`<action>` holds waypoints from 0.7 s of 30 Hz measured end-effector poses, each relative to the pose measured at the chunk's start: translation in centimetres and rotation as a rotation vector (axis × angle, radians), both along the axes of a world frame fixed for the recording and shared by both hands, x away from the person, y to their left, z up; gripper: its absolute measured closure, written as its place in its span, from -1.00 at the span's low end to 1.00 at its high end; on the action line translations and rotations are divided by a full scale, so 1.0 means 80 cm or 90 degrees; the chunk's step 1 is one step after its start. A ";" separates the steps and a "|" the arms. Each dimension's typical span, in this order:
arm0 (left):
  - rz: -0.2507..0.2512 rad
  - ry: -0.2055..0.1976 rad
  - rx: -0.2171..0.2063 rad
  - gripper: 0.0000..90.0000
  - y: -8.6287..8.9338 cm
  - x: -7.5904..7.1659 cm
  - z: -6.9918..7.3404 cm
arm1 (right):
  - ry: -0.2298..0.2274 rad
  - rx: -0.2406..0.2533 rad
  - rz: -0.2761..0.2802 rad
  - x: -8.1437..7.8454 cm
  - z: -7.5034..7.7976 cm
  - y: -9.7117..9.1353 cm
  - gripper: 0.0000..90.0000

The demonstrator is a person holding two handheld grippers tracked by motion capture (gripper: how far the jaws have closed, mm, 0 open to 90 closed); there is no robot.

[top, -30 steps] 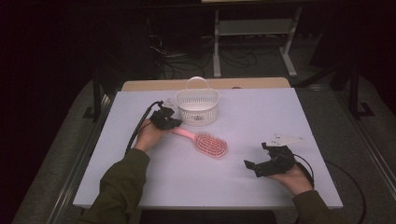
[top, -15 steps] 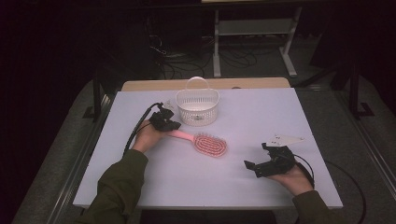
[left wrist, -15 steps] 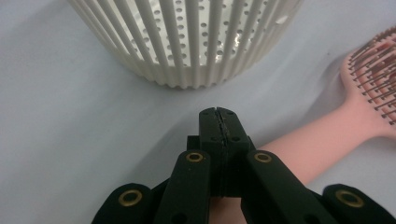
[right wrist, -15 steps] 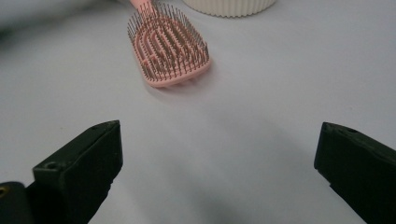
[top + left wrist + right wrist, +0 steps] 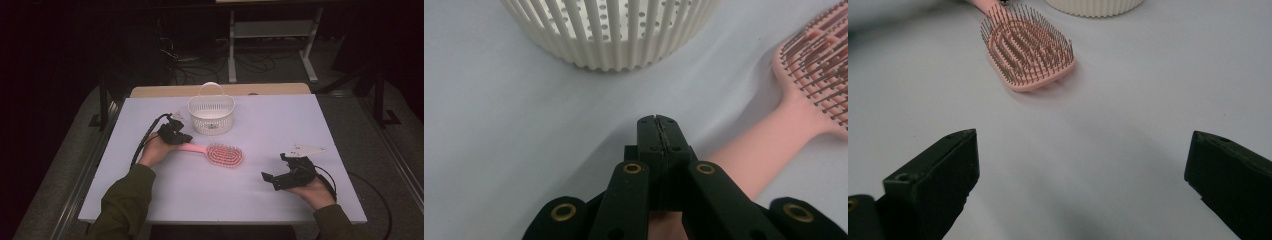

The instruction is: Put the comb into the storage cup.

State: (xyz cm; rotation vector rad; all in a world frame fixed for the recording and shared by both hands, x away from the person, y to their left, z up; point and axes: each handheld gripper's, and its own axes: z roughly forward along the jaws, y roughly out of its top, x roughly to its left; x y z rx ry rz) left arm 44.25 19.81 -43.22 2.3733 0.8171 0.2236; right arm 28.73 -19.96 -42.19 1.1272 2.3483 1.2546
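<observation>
- Pink hairbrush [image 5: 218, 153] lies flat on the white table [image 5: 280, 120], bristles up, near the middle, head toward the person's right, handle running left toward the left hand [image 5: 156, 148].
- White slatted basket [image 5: 211, 113] with a loop handle stands upright just behind the brush, toward the table's far edge, apart from it.
- Left gripper [image 5: 659, 131]: jaws pressed together, no gap between the tips (left gripper view shows the seam closed). Nothing between them.
- Brush handle [image 5: 769, 152] passes just to the side of the closed jaws and under the linkage in the left gripper view; whether it touches the gripper body, cannot tell.
- High view: left gripper [image 5: 175, 135] sits over the handle end, between basket and hand, black cable looping off to the left.
- Right gripper [image 5: 1080, 185]: jaws wide apart, holding nothing, bare tabletop between them.
- Brush head [image 5: 1028, 47] lies well ahead of the right jaws, not touching; basket base [image 5: 1093, 6] is just beyond it.
- High view: right gripper [image 5: 280, 176] rests low near the table's front right, held in the right hand [image 5: 312, 190], well apart from the brush, grey three-cornered plate on top.
</observation>
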 end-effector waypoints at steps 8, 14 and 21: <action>0.001 0.013 -0.006 1.00 0.007 -0.008 -0.001 | 0.000 -0.001 0.000 0.000 0.000 0.001 -0.98; 0.000 0.021 -0.007 1.00 0.011 -0.015 -0.002 | 0.001 -0.001 0.000 -0.001 -0.001 0.000 -0.98; -0.003 0.018 -0.013 1.00 0.016 -0.026 -0.002 | 0.000 -0.002 0.000 -0.001 -0.001 0.000 -0.98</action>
